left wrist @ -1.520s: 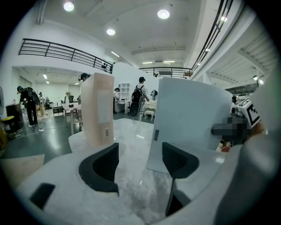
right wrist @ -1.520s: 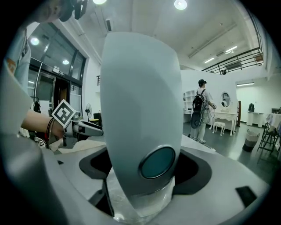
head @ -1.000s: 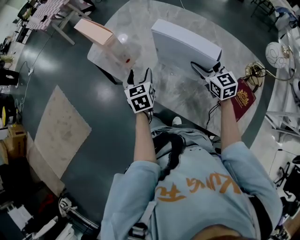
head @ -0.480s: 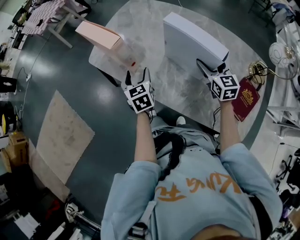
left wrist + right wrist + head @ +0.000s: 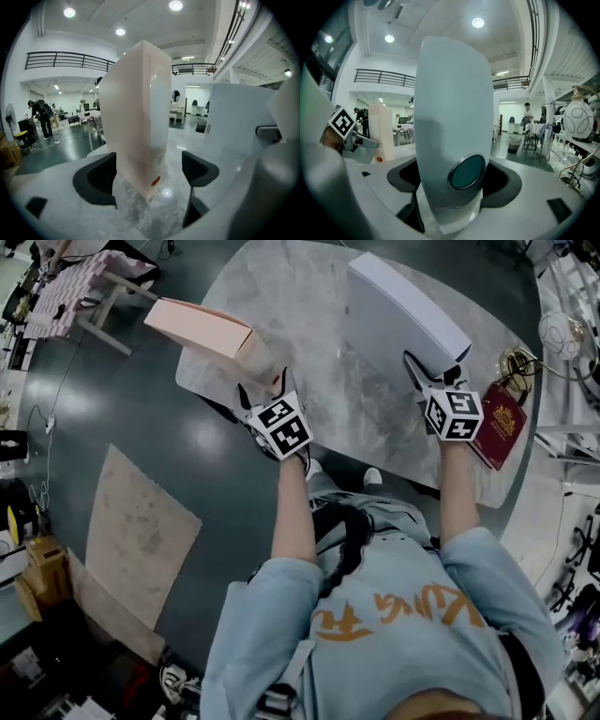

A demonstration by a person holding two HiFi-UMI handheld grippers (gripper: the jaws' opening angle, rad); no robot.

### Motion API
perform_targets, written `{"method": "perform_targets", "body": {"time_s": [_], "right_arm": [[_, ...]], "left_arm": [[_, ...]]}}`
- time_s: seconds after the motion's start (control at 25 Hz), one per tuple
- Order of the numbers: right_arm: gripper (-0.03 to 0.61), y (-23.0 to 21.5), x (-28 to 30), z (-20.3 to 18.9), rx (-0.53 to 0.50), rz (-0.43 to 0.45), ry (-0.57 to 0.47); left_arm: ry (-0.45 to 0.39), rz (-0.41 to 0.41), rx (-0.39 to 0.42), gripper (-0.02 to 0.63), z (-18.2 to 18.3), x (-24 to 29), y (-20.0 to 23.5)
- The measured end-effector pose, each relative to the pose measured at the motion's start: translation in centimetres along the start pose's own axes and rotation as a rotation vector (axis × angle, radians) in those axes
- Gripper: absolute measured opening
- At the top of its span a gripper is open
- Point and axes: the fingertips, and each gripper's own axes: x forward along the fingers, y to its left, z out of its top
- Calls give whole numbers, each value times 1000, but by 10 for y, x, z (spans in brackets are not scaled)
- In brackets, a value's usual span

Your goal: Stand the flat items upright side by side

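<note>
Big hall, dark glossy floor [image 5: 141, 418], ceiling spots, balcony rail at the back. Round marble table [image 5: 300, 296] in front of the person.

Left gripper [image 5: 149, 176]: fingers [image 5: 96, 178] spread wide, jaws have just been opening. The pink box [image 5: 140, 117] stands between them. There is a clear gap on the right-hand pad side; the other pad is close to the box, contact unclear. The box is upright on the marble near the table's left edge, narrow end toward the camera, with a small red dot [image 5: 155, 180] low on its side. Behind the jaws sits the marker cube [image 5: 281, 427], then a bare forearm.

Right gripper [image 5: 452, 180]: fingers [image 5: 501, 180] are clamped on the white box [image 5: 454, 117], one pad on each broad side at its near end. A round dark disc [image 5: 466, 172] sits on that end face. The box is upright on its long edge, right of centre on the table. Its marker cube [image 5: 454, 415] is just behind, with a forearm running back to a light blue shirt [image 5: 375, 615].

The two boxes are both upright and well apart, with open marble between them. A dark red passport [image 5: 502, 425] lies flat on the table just right of the right gripper. A beige mat [image 5: 141, 531] lies on the floor at left.
</note>
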Motion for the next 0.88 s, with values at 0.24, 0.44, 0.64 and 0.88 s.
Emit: {"method": "perform_targets", "body": {"time_s": [0.24, 0.44, 0.64, 0.88], "right_arm": [[356, 2, 1, 0, 18, -80, 10], [356, 2, 1, 1, 37, -167, 11], [356, 2, -1, 0, 56, -264, 19], [357, 6, 0, -2, 94, -369, 43]], "left_arm": [[4, -2, -28, 474, 10, 28, 2], [20, 27, -44, 475, 14, 42, 10], [15, 1, -25, 476, 18, 50, 10], [19, -29, 10, 473, 22, 59, 10]]}}
